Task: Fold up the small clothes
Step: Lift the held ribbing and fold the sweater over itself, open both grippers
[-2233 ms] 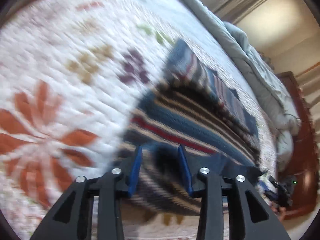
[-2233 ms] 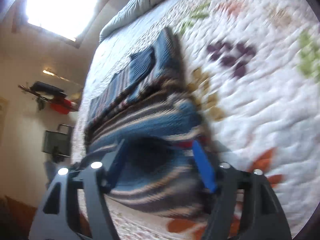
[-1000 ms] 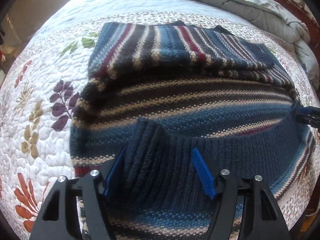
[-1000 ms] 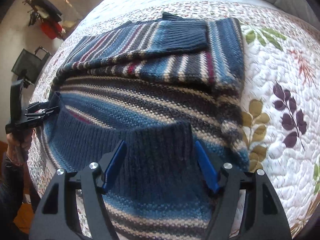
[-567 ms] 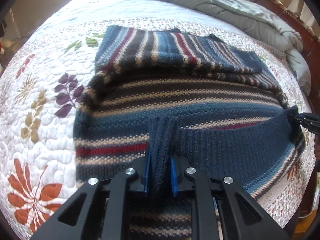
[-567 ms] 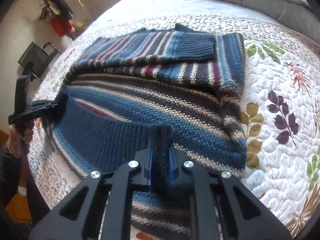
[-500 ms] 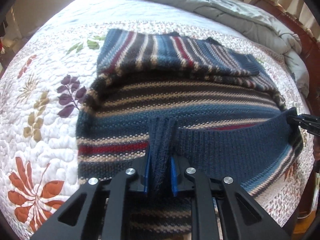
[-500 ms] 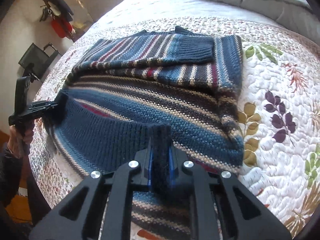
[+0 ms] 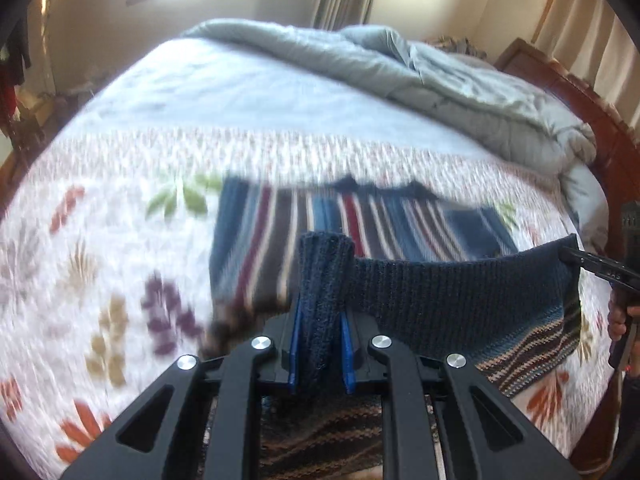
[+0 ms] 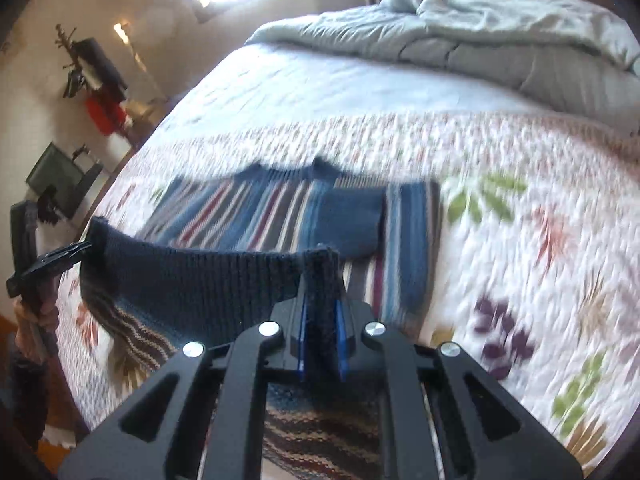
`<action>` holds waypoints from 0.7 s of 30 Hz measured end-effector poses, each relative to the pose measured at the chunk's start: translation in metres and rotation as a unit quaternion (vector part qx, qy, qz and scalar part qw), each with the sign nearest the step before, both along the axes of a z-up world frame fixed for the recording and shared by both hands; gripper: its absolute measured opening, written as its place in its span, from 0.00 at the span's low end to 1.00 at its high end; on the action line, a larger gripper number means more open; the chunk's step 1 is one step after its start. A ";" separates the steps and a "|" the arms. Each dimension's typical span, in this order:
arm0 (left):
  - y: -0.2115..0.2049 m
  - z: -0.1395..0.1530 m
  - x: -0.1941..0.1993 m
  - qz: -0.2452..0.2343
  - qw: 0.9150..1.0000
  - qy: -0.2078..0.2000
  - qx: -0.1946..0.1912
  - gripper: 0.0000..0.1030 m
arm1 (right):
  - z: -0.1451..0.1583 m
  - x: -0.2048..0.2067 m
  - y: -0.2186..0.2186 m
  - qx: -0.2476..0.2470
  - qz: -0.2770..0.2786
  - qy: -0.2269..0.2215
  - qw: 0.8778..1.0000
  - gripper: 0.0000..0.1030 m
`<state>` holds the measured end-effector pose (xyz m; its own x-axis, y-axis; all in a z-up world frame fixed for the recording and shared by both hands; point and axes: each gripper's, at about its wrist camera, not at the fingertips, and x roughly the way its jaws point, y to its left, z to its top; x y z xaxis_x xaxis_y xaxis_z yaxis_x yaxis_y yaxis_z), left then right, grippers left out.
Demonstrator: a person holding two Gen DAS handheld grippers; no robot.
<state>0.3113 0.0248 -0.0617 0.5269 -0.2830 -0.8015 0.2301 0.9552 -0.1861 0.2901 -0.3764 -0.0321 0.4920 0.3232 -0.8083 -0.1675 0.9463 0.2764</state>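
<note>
A blue striped knit sweater point(image 9: 360, 220) lies on the floral quilt, its sleeves folded across it. My left gripper point(image 9: 321, 344) is shut on the sweater's dark ribbed hem point(image 9: 460, 288) at its left corner and holds it lifted. My right gripper point(image 10: 321, 336) is shut on the hem's right corner point(image 10: 200, 284). The hem hangs taut between the two grippers, above the rest of the sweater point(image 10: 280, 204). Each gripper shows at the far edge of the other's view: the right one point(image 9: 592, 270), the left one point(image 10: 56, 260).
The floral quilt point(image 9: 100, 240) covers the near part of the bed. A bunched grey duvet point(image 9: 420, 76) lies at the far end. A wooden bed frame point(image 9: 580, 92) runs along the right. A coat rack point(image 10: 92, 76) and chair point(image 10: 60, 176) stand at left.
Both grippers closed on the hem, then lifted it up off the bed. The hem now hangs stretched between them and both views tilt up toward the far end of the bed.
</note>
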 end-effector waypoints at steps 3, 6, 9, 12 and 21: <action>-0.009 0.007 0.038 0.010 1.000 -0.010 0.010 0.16 | 0.006 0.039 -0.003 -0.006 -0.020 -0.005 1.000 0.10; -0.018 0.004 0.075 0.019 0.999 -0.016 0.025 0.16 | 0.002 0.077 -0.002 -0.016 -0.034 -0.007 0.999 0.09; -0.024 -0.007 0.112 0.031 0.999 -0.009 0.031 0.16 | -0.009 0.106 -0.003 -0.026 -0.047 -0.001 0.999 0.10; -0.028 -0.025 0.144 0.052 0.998 -0.012 0.031 0.16 | -0.024 0.138 -0.007 -0.025 -0.065 -0.004 0.998 0.10; -0.032 -0.113 0.191 0.076 0.991 0.080 0.079 0.21 | -0.107 0.184 -0.001 -0.068 -0.096 0.065 0.991 0.10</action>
